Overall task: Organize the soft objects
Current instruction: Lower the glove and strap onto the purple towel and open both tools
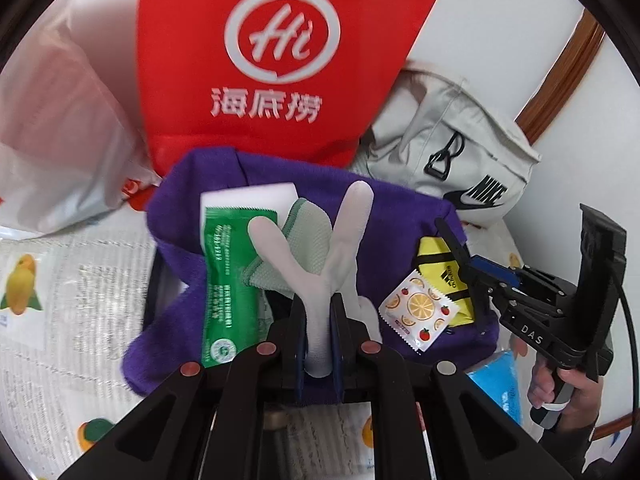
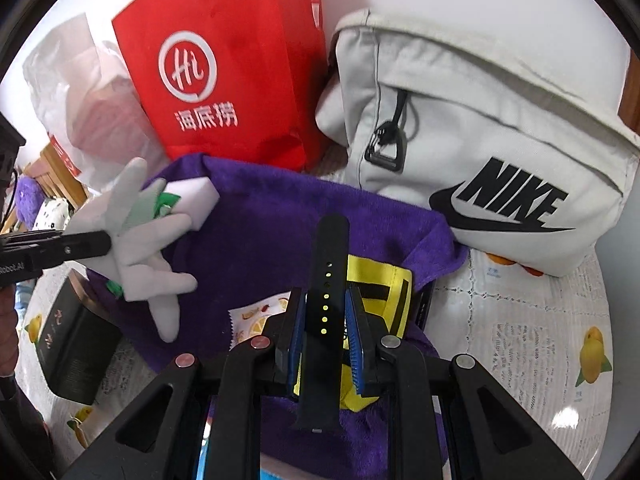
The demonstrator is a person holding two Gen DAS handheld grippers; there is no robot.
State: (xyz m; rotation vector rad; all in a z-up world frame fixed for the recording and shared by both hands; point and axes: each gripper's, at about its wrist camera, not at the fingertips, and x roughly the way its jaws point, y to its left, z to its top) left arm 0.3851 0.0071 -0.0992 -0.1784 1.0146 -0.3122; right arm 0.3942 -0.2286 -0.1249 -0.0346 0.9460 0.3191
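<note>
Soft objects are gathered on a purple towel (image 1: 248, 184), which lies on a fruit-print tablecloth (image 2: 540, 320). We note two of them lifted, not yet laid down.

The left gripper (image 1: 319, 334) is clamped on the cuff of a white glove (image 1: 340, 240); its fingers splay upward toward twelve o'clock in the left wrist view. The right wrist view shows the same glove at nine o'clock, hanging above the towel's edge.

The right gripper (image 2: 326, 320) is closed on a black perforated strap (image 2: 326, 280), which runs straight through the jaws toward twelve o'clock.

On the towel we see a white sponge block (image 1: 256, 194), a green packet (image 1: 228, 276), a pale green mesh cloth (image 1: 304, 236), a yellow pouch with black stripes (image 1: 436, 264) and a fruit-print sachet (image 1: 420, 312). The sachet sits at the five o'clock corner of the towel, just beside the yellow pouch.

Behind the towel, at twelve o'clock, stands a red bag (image 1: 288, 60), with a white plastic bag (image 1: 60, 132) at ten o'clock and a grey backpack (image 2: 480, 140) at two o'clock. A black box (image 2: 76, 352) lies at the towel's eight o'clock edge.

We judge the work partly done: several items are collected, while glove and strap await placing. Whether the towel is the final place we cannot tell.
</note>
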